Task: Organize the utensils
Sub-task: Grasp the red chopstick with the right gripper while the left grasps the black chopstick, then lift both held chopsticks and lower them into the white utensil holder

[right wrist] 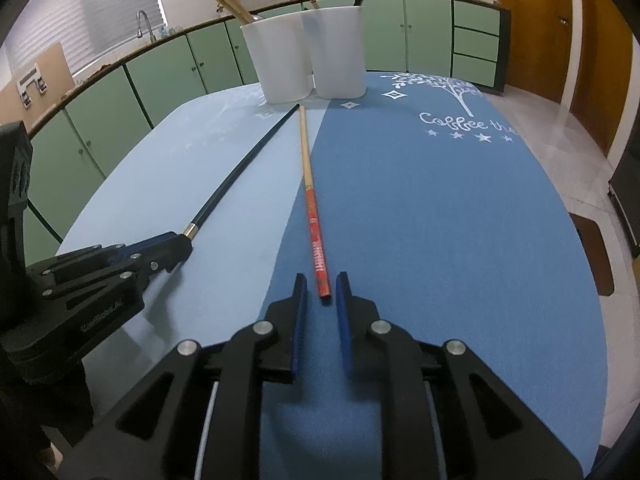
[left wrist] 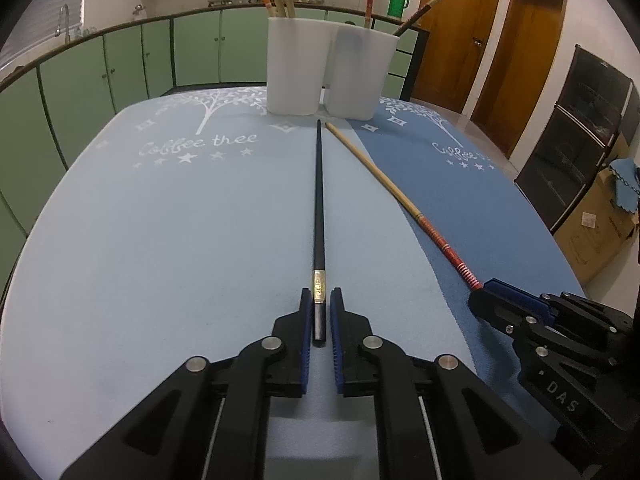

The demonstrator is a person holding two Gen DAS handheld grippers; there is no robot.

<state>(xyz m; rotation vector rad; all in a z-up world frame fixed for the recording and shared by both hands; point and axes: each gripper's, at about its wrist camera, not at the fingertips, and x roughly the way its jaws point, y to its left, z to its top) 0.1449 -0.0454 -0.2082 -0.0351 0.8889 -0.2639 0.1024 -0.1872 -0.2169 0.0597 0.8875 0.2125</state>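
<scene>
Two chopsticks lie on a blue-clothed bench, each with its butt end between a gripper's parted jaws.

The left gripper (left wrist: 321, 312) brackets the black chopstick (left wrist: 319, 200) on the pale blue mat (left wrist: 160, 240), jaws narrowly apart, not visibly clamping. The right gripper (right wrist: 322, 292) stands open around the red-and-wood chopstick (right wrist: 314, 216) on the darker blue mat (right wrist: 440, 220). Both tips point toward two white holders (left wrist: 294, 66) with more chopsticks. Green cabinets (left wrist: 120, 68) and wooden doors (left wrist: 456, 32) ring the kitchen.
</scene>
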